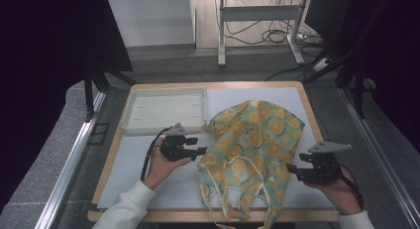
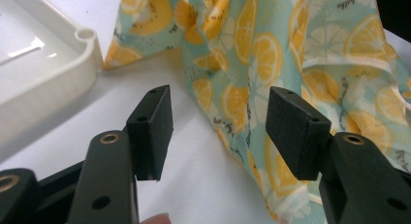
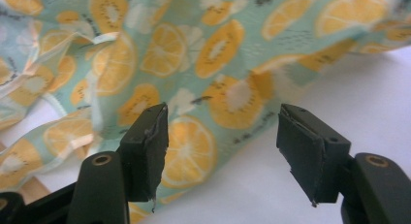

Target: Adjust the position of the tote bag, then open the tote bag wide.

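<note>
So starting at the left of the high view, there's a shallow white tray sitting at the far-left part of the white mat, which covers a wooden table. Just in front of the tray is the left gripper, held in the person's left hand with a white sleeve coming in from the bottom edge. Its jaws are spread apart with nothing pinched, and in the left gripper view they point at the left edge of the cloth with the tray corner off to the side. Middle of the table is the cloth bag, pale teal with a yellow citrus-slice print, lying rumpled and mostly flat, its handles trailing toward the near edge. On the right, the right gripper sits by the bag's right edge, jaws also apart and gripping nothing; the right gripper view shows fabric just beyond the pads, not between them.
</note>
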Tool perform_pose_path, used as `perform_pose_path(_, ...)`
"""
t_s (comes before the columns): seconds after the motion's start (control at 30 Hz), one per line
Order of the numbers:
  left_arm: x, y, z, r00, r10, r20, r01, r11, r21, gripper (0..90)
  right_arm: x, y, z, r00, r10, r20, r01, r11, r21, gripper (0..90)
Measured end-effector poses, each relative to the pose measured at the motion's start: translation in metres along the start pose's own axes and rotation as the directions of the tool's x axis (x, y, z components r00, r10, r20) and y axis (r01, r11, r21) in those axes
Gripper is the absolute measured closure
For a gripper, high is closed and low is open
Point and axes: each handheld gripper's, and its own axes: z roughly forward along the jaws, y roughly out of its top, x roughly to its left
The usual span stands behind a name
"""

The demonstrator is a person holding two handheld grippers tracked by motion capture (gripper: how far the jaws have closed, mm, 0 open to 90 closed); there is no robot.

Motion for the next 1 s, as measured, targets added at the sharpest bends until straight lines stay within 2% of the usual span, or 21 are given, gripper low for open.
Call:
perform_pose_path(0.23,-0.002,-0.005,-0.003,0.9998,-0.005,0.019,0.004,1.0,0.005,43.0,0.011,0.001,0.008,0.9991,-0.023,-0.036,0.024,1.0,0.02,36.1)
perform_pose_path(0.4,-0.007,-0.006,-0.004,0.9995,0.009,0.032,-0.009,0.9999,0.007,43.2,0.017,0.0,0.014,0.9979,-0.038,-0.051,0.04,0.999,0.034,36.2)
perform_pose_path(0.57,-0.009,-0.007,-0.002,0.9989,0.016,0.045,-0.017,0.9996,0.023,43.9,0.026,0.001,0.017,0.9962,-0.061,-0.063,0.063,0.998,0.022,36.8)
perform_pose_path(0.7,-0.013,-0.007,-0.002,0.9982,0.02,0.056,-0.022,0.9996,0.021,44.0,0.033,0.002,0.02,0.9932,-0.08,-0.084,0.082,0.996,0.021,36.8)
perform_pose_path(1.0,-0.023,-0.009,-0.002,0.9957,0.056,0.073,-0.059,0.9977,0.034,44.0,0.048,0.0,0.032,0.984,-0.118,-0.133,0.126,0.991,0.052,36.4)
